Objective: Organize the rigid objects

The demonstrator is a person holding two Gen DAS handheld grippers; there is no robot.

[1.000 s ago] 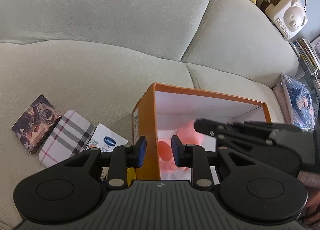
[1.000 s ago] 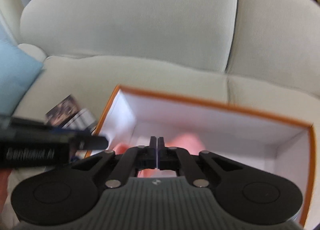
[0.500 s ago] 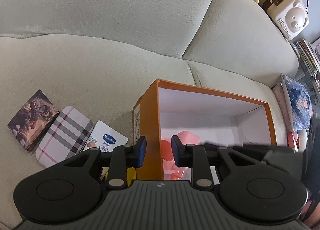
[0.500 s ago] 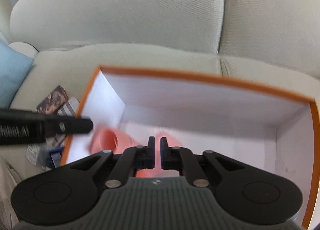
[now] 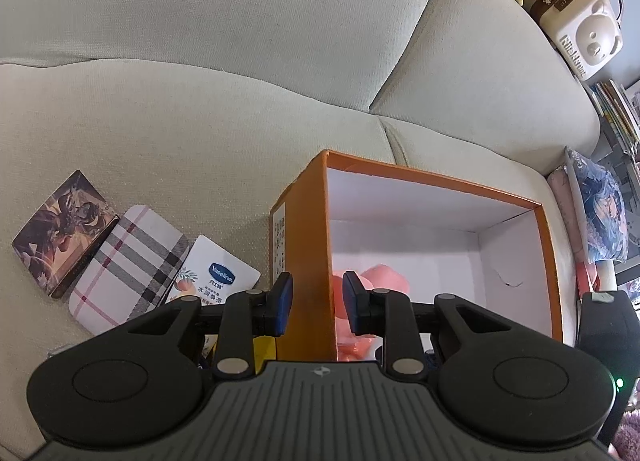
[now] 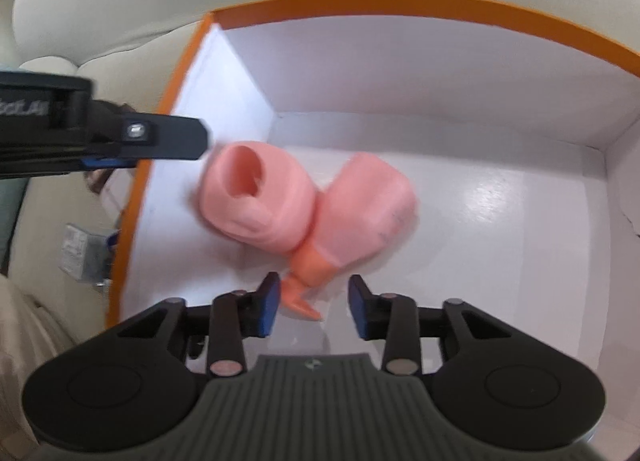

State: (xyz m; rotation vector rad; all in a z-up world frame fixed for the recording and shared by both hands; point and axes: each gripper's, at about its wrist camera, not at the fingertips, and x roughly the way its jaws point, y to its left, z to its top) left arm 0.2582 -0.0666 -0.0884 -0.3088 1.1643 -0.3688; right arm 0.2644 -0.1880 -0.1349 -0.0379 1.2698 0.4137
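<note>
Looking along your left gripper [image 5: 316,303], you see its blue pads straddle the left wall of the orange cardboard box with white lining [image 5: 310,229]; whether they actually pinch that wall I cannot tell. Hold it steady so the box stays put. From the right wrist, your right gripper [image 6: 314,303] hangs inside the box, jaws opening, the orange tip of the pink plastic toy [image 6: 304,205] lying between them untouched. Open fully and lift straight up, clear of the toy.

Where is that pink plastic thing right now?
The pink plastic thing lies on the white floor of the orange box on the sofa, toward the box's left wall, just ahead of the right tool, whose jaws are opening.
</note>
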